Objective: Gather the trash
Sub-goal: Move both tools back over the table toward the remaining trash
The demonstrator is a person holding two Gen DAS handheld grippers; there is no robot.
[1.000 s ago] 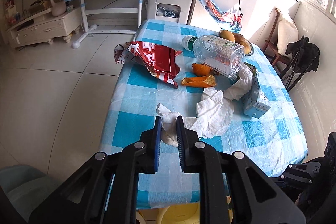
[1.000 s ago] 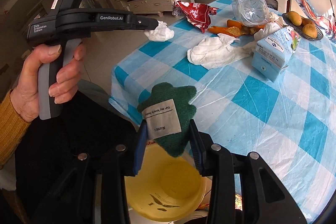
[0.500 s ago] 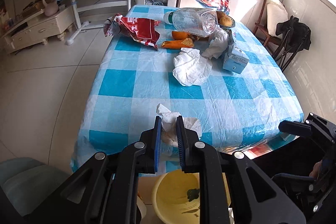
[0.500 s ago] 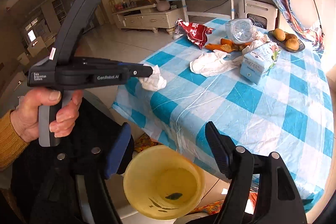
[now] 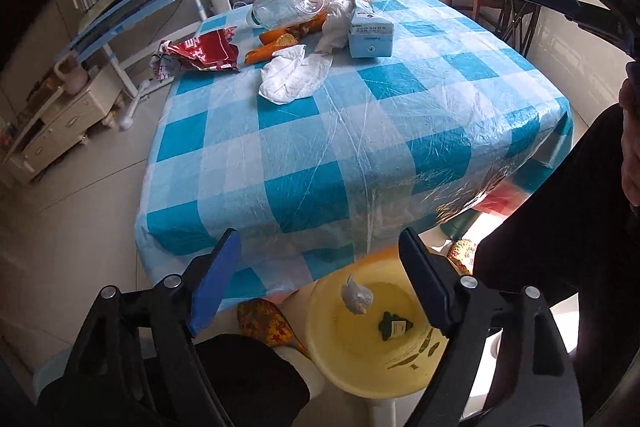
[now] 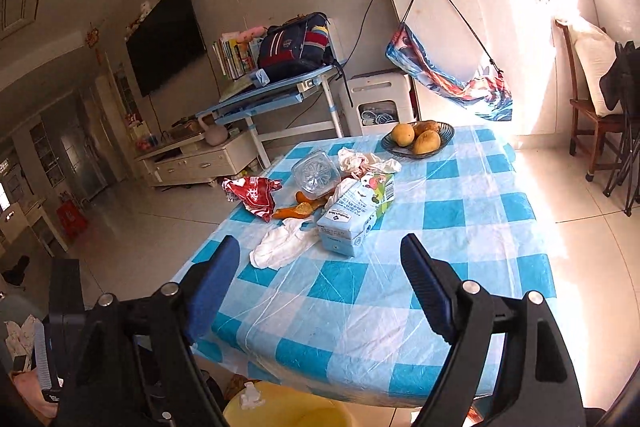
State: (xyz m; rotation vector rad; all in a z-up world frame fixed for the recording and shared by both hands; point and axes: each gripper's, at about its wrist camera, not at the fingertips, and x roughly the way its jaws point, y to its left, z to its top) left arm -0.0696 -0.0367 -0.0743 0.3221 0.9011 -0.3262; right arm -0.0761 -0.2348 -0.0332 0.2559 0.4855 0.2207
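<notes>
My left gripper hangs over the yellow bin; its jaws are opening and nothing is between them. A crumpled tissue wad drops free into the bin, where a green scrap lies. My right gripper faces the table, jaws opening and empty. On the blue checked table lie a white tissue, a milk carton, a red snack bag, a clear plastic bottle and orange peel.
A bowl of fruit stands at the table's far end. A desk with a backpack, a white cabinet and a wooden chair line the room. A person's dark-clothed legs are beside the bin.
My left gripper drew back from the table to above the bin, opened and let the tissue wad fall. My right gripper dropped the green scrap into the bin, opened wide and rose toward the table.
</notes>
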